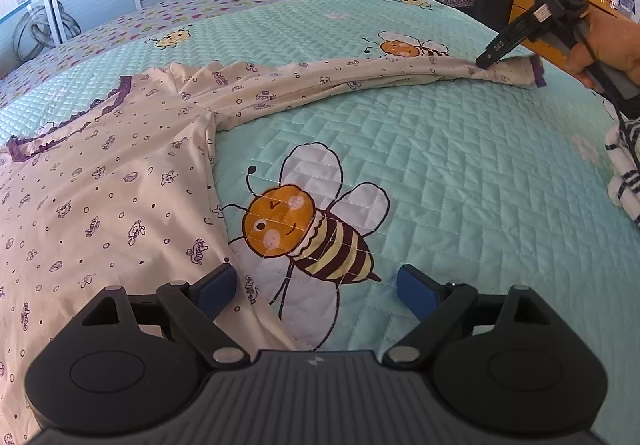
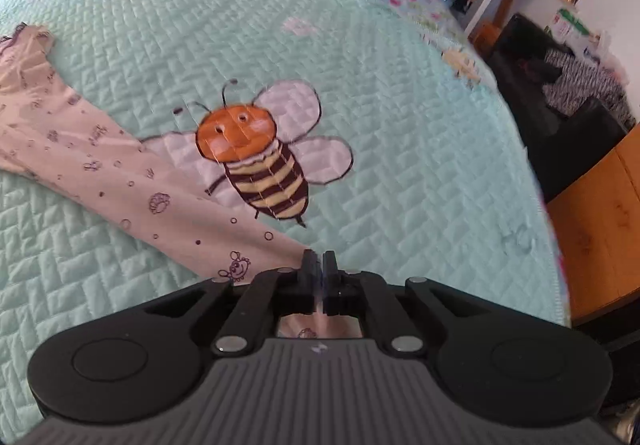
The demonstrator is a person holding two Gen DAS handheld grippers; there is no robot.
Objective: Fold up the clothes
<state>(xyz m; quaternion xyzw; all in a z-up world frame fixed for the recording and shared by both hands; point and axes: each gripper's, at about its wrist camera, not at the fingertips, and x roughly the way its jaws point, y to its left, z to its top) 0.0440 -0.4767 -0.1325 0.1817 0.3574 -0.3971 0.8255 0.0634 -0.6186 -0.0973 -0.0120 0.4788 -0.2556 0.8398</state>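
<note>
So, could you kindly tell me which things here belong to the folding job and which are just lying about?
Part of the job:
- patterned top, spread on the bed
- its sleeve, pinched near the cuff by the right hand-held gripper
- left hand-held gripper, open beside the top's edge

Just lying about:
- bee quilt
- striped white cloth
- dark armchair

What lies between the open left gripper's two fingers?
In the left wrist view, the left gripper frames the shirt's side edge by one finger and the quilt's printed bee across the rest.
</note>
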